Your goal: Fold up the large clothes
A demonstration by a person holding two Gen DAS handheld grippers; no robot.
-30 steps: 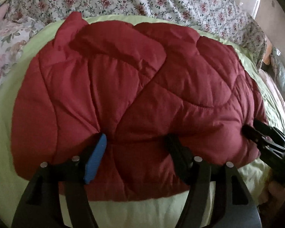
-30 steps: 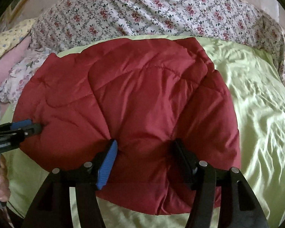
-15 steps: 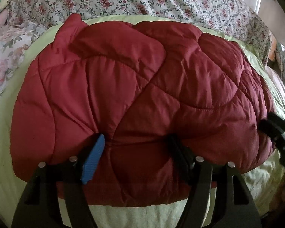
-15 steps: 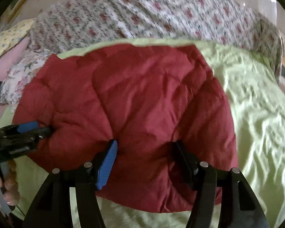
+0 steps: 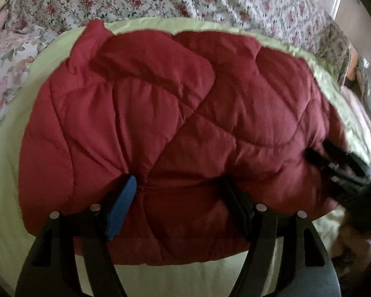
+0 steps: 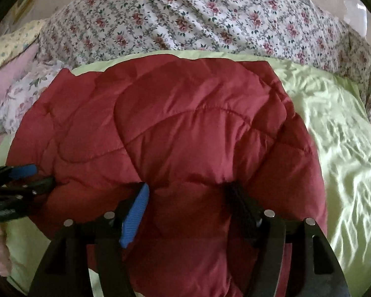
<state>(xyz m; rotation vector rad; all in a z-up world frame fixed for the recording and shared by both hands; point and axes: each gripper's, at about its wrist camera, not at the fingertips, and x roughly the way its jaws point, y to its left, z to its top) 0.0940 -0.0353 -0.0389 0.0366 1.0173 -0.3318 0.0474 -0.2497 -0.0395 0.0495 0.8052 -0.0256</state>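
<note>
Left wrist view: one red quilted padded jacket [image 5: 175,128] lies folded on the pale green bedsheet [image 5: 10,210], the left gripper [image 5: 178,198] clamping its bulging near edge, apparently to keep the puffy layers from springing apart. Right wrist view: the right gripper [image 6: 188,205] straddles the same edge, its jaws opening with padding between them. Two grippers, one jacket; a floral quilt [image 6: 197,17] lies behind.
</note>
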